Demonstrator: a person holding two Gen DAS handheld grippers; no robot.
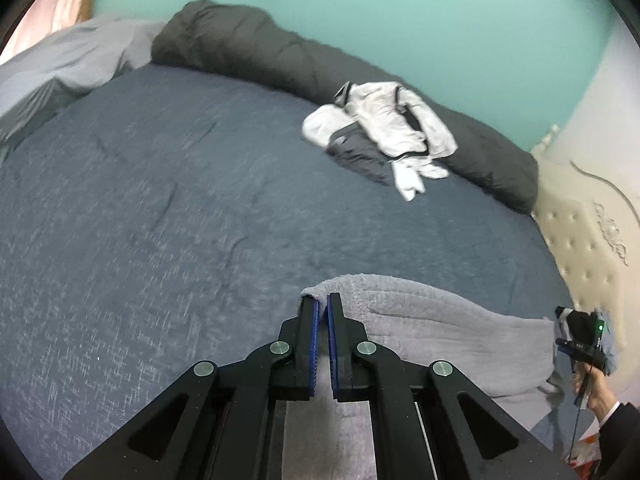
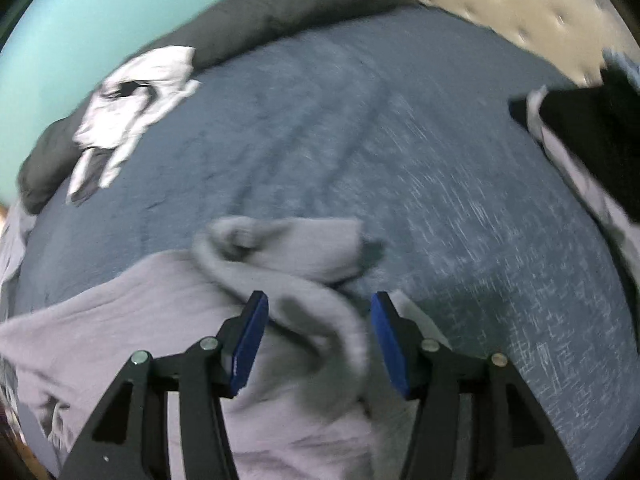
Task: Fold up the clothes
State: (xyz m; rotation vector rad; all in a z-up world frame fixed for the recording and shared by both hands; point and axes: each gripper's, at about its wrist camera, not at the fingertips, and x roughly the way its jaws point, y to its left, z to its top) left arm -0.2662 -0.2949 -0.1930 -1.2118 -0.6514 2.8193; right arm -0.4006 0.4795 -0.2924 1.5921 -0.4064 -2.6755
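A light grey garment (image 1: 432, 320) lies on the blue bed cover (image 1: 160, 200) near the front edge. My left gripper (image 1: 322, 299) is shut on the grey garment's edge, and the cloth shows between its blue pads. In the right wrist view the same grey garment (image 2: 160, 320) is bunched up, with a sleeve (image 2: 288, 244) curled beyond the fingers. My right gripper (image 2: 319, 297) stands open over it. A raised fold of the cloth lies between its blue pads (image 2: 250, 340), which do not press on it.
A pile of white and dark clothes (image 1: 384, 128) (image 2: 128, 100) lies at the far side against a rolled dark grey duvet (image 1: 248, 48). A cream tufted headboard (image 1: 580, 232) bounds the right. Black and white clothes (image 2: 592, 132) lie at the right. A person's hand (image 1: 596, 388) shows low right.
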